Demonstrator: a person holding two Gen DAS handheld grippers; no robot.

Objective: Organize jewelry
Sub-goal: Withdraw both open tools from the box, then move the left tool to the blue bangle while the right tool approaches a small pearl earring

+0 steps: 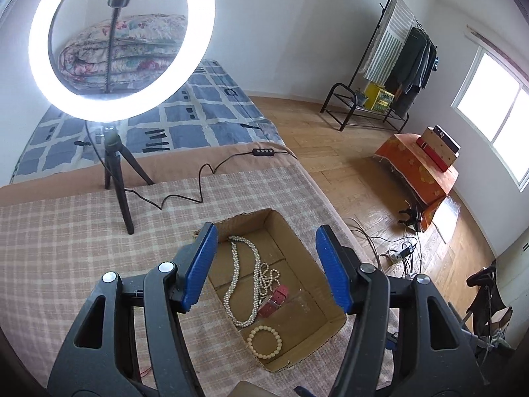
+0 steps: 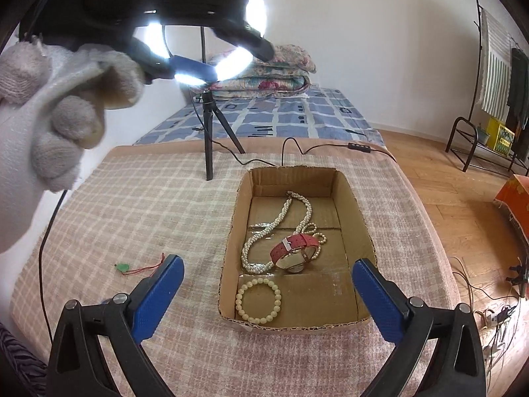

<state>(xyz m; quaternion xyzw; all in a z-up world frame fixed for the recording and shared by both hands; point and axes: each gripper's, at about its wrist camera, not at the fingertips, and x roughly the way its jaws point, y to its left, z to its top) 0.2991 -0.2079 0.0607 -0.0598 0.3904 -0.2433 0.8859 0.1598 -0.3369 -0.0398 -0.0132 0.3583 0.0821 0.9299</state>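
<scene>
Pearl necklace (image 2: 264,235), red watch (image 2: 294,248), bead bracelet (image 2: 258,301) in cardboard box (image 2: 358,218), both grippers (image 1: 266,264) (image 2: 267,294) wide, empty.

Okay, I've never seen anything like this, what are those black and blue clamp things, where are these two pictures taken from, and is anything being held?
The clamps are hand-held grippers, one in each of a person's hands, with a camera on each looking out along its two blue fingers. One picture is from the left gripper, the other from the right gripper. In the right view you also see the person's gloved left hand up high, holding the other tool.

Both grippers are open and hold nothing.

On the checked cloth sits a cardboard box containing a pearl necklace, a red-strapped watch and a cream bead bracelet. A small green pendant on a red cord lies outside the box. A ring light stands behind on a tripod.
</scene>
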